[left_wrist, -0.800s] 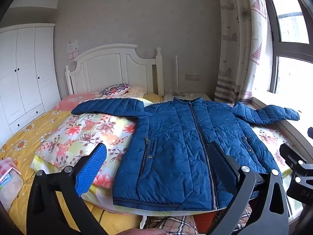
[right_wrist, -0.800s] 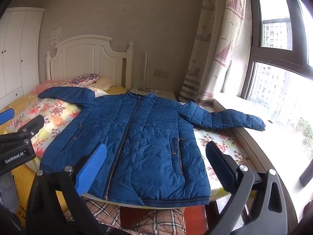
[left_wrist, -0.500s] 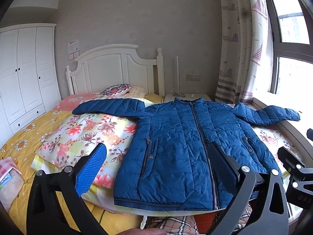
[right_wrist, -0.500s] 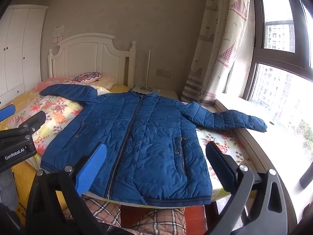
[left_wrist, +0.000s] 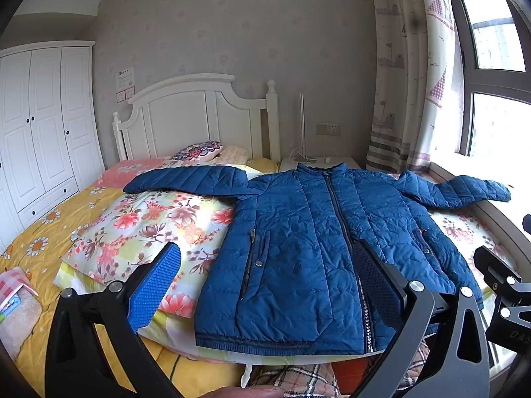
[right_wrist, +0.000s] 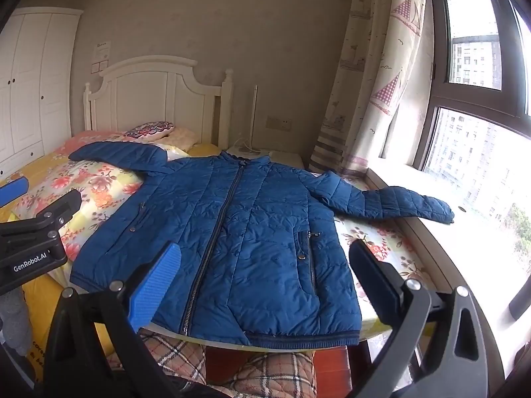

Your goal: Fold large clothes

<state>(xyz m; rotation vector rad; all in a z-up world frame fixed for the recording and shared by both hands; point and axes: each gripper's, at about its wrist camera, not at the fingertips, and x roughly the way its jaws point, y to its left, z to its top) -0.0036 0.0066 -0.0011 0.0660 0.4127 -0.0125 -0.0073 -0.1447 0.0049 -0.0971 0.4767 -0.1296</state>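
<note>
A blue quilted jacket [left_wrist: 318, 242] lies flat and zipped on the bed, front up, both sleeves spread out; it also shows in the right wrist view [right_wrist: 232, 232]. Its left sleeve [left_wrist: 189, 179] rests on a floral pillow, its right sleeve [right_wrist: 391, 202] reaches the window sill. My left gripper [left_wrist: 265, 285] is open and empty, held above the jacket's hem. My right gripper [right_wrist: 265, 282] is open and empty, also near the hem. The left gripper's body [right_wrist: 36, 242] shows at the left of the right wrist view.
A floral pillow [left_wrist: 149, 229] lies on the yellow bedspread [left_wrist: 43, 232]. A white headboard [left_wrist: 195, 116] and small cushions stand at the back. A white wardrobe [left_wrist: 39, 126] is at left, a curtain [left_wrist: 408, 83] and window at right. Plaid fabric [right_wrist: 259, 371] lies below the bed's edge.
Both grippers have drifted slightly, so the jacket sits a little further right in both views. Both stay open and nothing was grasped.
</note>
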